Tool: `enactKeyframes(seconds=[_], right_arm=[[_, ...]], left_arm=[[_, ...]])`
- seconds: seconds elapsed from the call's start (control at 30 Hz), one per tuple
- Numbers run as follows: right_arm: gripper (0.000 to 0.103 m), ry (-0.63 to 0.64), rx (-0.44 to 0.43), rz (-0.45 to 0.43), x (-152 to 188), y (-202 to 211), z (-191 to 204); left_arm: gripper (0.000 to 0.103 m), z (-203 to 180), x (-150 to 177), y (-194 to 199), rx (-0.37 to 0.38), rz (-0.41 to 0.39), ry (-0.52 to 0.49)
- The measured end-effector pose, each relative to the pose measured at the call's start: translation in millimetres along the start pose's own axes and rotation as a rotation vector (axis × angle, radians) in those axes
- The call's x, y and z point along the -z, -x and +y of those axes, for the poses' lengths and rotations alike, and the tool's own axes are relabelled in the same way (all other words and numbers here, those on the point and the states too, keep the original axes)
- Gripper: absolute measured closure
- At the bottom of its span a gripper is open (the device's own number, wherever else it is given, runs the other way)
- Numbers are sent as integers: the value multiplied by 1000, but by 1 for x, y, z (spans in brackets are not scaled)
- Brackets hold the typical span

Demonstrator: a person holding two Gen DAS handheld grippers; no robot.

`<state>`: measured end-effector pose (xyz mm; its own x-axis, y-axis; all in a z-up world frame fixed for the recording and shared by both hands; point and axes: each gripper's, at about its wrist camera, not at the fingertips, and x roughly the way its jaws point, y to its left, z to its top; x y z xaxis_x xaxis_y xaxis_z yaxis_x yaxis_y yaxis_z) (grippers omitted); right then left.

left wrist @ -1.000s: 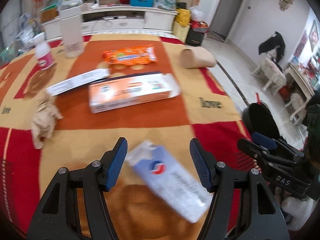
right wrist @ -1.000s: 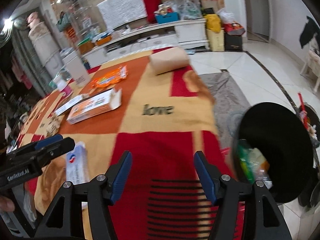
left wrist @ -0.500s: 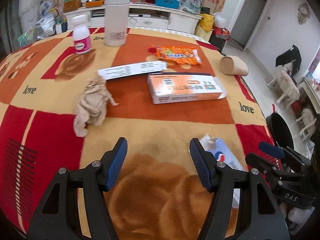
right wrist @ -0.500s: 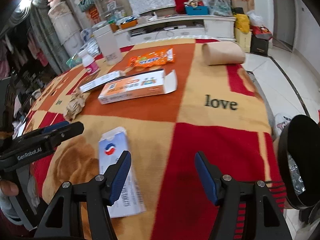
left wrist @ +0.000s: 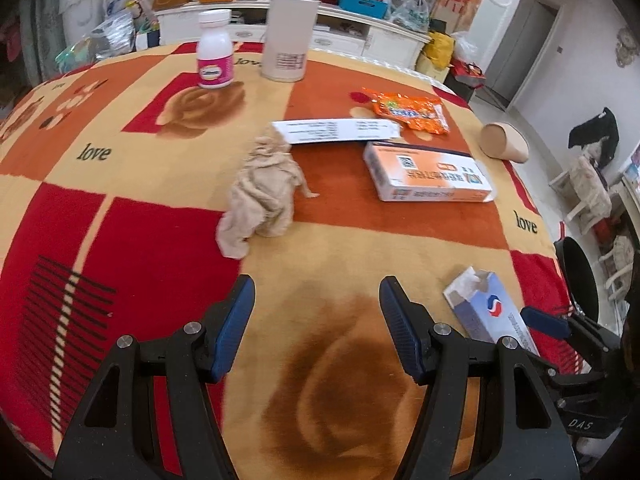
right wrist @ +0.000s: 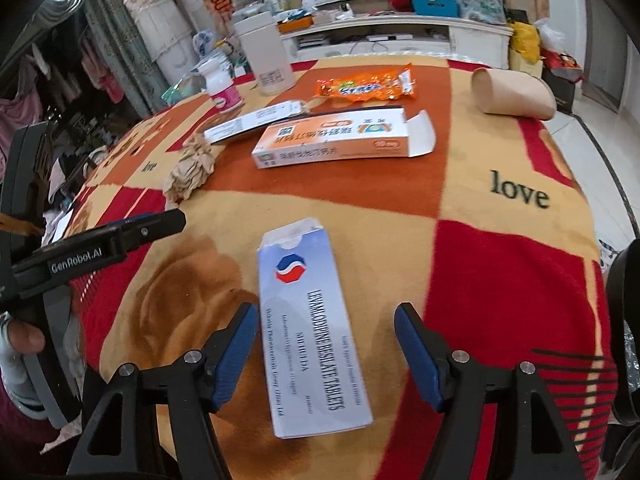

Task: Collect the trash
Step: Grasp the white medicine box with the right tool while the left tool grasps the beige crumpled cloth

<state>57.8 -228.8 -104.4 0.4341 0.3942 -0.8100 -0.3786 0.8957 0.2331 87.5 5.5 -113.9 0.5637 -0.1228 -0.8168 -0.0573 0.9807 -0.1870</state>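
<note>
The left tongs [left wrist: 316,312] hang spread wide above the blanket-covered surface [left wrist: 160,128], gripping nothing, with a crumpled tissue [left wrist: 262,192] ahead, an orange box [left wrist: 430,178] farther right, and a blue-white tablet box [left wrist: 486,314] lying beside the right tongs [left wrist: 548,324].

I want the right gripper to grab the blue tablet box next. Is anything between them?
Nothing visible: the blue tablet box lies flat on the blanket, partly between the open fingers of the right gripper.
</note>
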Motion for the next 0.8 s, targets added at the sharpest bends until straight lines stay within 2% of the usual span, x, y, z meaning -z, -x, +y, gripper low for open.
enactKeyframes(seconds=[0.2,0.27,0.4,0.5,0.7,0.8], right_arm=[[35,81,34,18,3,-9,12],[48,110,60,10,3,-10,15],[57,84,57,-18,-6,-12,7],[57,62,70,-32,-15,-17,1],[57,25,81,-63,-23,-22,-2],[51,29,79,-60,-20,-21,-1]], left_arm=[[39,20,-5,1,5,-4,51],[39,27,-9,-1,5,-6,71],[39,35,-18,-5,4,-8,89],[39,39,-29,-6,-2,-37,95],[39,41,-51,-28,-27,-40,88],[39,40,-56,-42,-36,-21,77]])
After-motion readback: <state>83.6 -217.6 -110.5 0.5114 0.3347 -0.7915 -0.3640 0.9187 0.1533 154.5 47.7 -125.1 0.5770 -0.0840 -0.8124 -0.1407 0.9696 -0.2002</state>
